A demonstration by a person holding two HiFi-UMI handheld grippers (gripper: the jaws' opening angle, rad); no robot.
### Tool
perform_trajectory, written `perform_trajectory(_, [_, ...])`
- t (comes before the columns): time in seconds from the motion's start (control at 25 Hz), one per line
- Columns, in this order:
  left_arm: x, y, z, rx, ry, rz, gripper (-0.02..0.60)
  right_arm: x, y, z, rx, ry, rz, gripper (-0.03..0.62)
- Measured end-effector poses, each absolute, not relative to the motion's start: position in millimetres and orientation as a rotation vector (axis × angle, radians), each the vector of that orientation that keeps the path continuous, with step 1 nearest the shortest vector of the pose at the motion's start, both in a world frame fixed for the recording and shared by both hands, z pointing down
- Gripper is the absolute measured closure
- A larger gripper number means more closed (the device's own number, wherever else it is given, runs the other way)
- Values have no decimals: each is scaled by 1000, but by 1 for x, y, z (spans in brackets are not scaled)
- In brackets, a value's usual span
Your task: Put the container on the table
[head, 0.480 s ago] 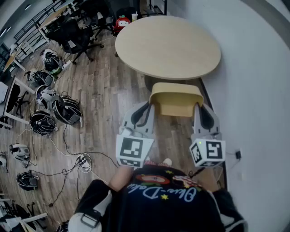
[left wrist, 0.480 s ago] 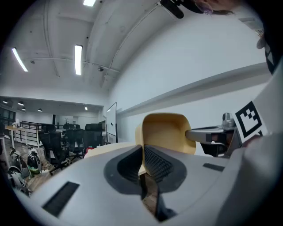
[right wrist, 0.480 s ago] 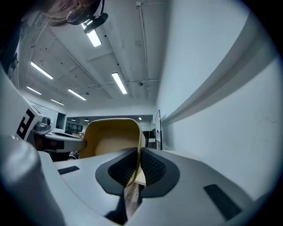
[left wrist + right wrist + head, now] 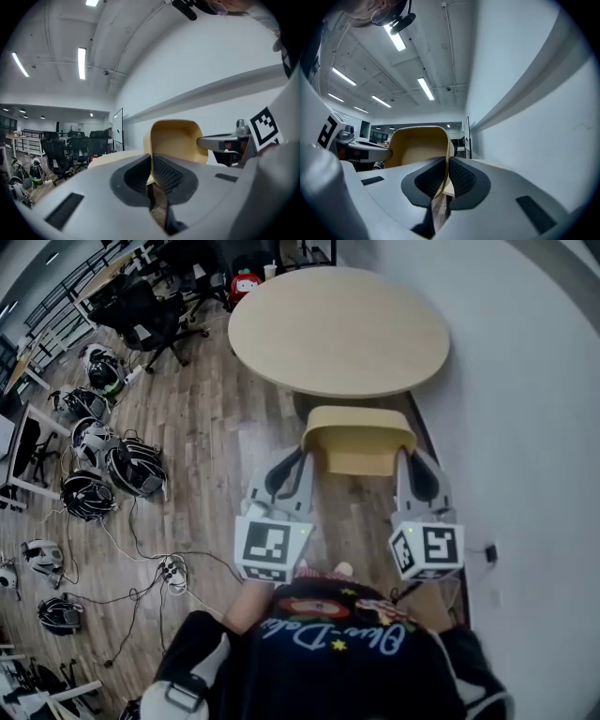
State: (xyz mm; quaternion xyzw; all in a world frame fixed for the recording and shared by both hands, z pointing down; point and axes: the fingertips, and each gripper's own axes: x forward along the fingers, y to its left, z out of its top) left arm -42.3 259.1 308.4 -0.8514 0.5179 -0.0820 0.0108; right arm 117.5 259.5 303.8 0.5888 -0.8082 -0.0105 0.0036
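**A:** Where's the container (image 4: 356, 442)?

**B:** Not on the table (image 4: 337, 329) yet. It hangs over the wood floor (image 4: 206, 427), just near of the table's near edge, between both tongs.

**A:** Grip?

**B:** Left tongs (image 4: 151, 174) are clamped on its left side wall and right tongs (image 4: 444, 177) on its right side wall. Each gripper view shows the thin yellow wall pinched between the dark pads.

**A:** Why two grips for one tub?

**B:** My read: the walls are thin and the body is wide. One pinch on an edge would let it swing. Opposite walls keep it level and stop it rolling. Both tongs point about level toward the table, so the tub leads. The opening looks to face up, though I'm not certain of that.

**A:** Landing zone?

**B:** The tabletop is bare as far as I can see, with the wall to its right.

**A:** Counts?

**B:** One container, one round table and two tongs. There are two marker cubes, one per tongs: the left (image 4: 272, 549) and the right (image 4: 427, 551).

**A:** Floor clutter?

**B:** It's all on the left, well apart from the carry path. There are roughly seven or eight dark helmets (image 4: 136, 470), too small and bunched for an exact count, and one power strip (image 4: 173, 570) with cables. Several dark office chairs (image 4: 141, 310) sit at far left, number unclear, plus one red item (image 4: 246, 282) beyond the table's far-left edge.
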Motion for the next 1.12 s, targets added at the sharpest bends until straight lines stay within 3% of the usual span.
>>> perform_trajectory(0.52, [7,263,299,-2623,1624,-291,568,166,260,299,1837,-2560,-1,574])
perform_trajectory(1.12, [5,238,306,-2564,1651,-336,568,164,229,311,1805,-2606,32,574])
